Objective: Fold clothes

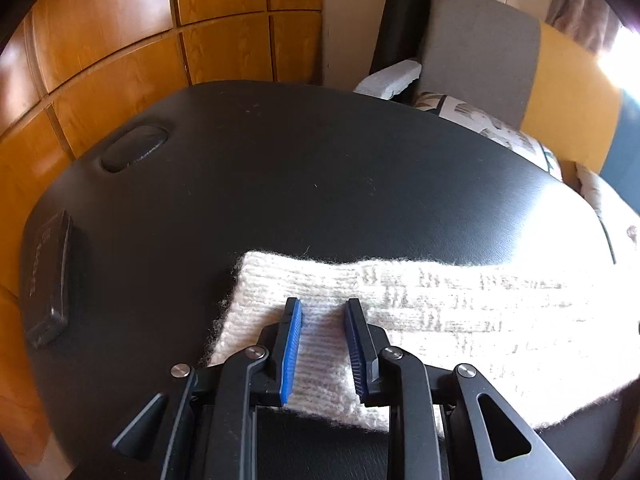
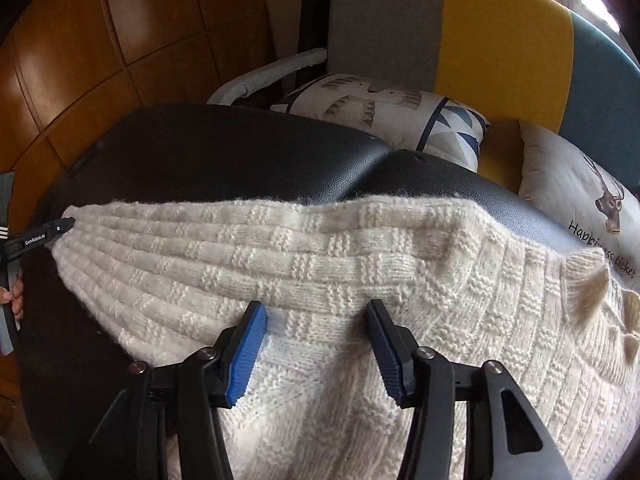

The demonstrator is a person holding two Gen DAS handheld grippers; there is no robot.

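One cream basket-weave knitted sweater (image 2: 320, 264) is recorded spread across a black padded leather-look table (image 1: 280, 168), its ribbed end lying toward the left and its bulk running off to the right. In the right wrist view a layer of the knit is seen lying over another along a ridge just ahead of the fingers, so at least one fold appears to be in place; whether further folds are wanted, or the garment lies partly opened out, cannot be settled from these views. The left gripper (image 1: 323, 312) is held low over the ribbed end with its blue-padded fingers apart, cloth showing between them but not pinched. The right gripper (image 2: 316, 320) is likewise held with its fingers wide apart over the middle of the knit, clamped on nothing. Writing noted: "GenRobot.AI" is read on the left tool where it enters the right wrist view at the far left, beside a person's fingers (image 2: 16, 296); "Happiness ticket" is read on a deer-print cushion (image 2: 580, 200). A flat dark embossed pad (image 1: 46, 276) at the table's left edge bears lettering too faint to be read. A second, patterned cushion (image 2: 384, 112) and a grey, yellow and blue chair back (image 2: 460, 28) are listed behind the table.
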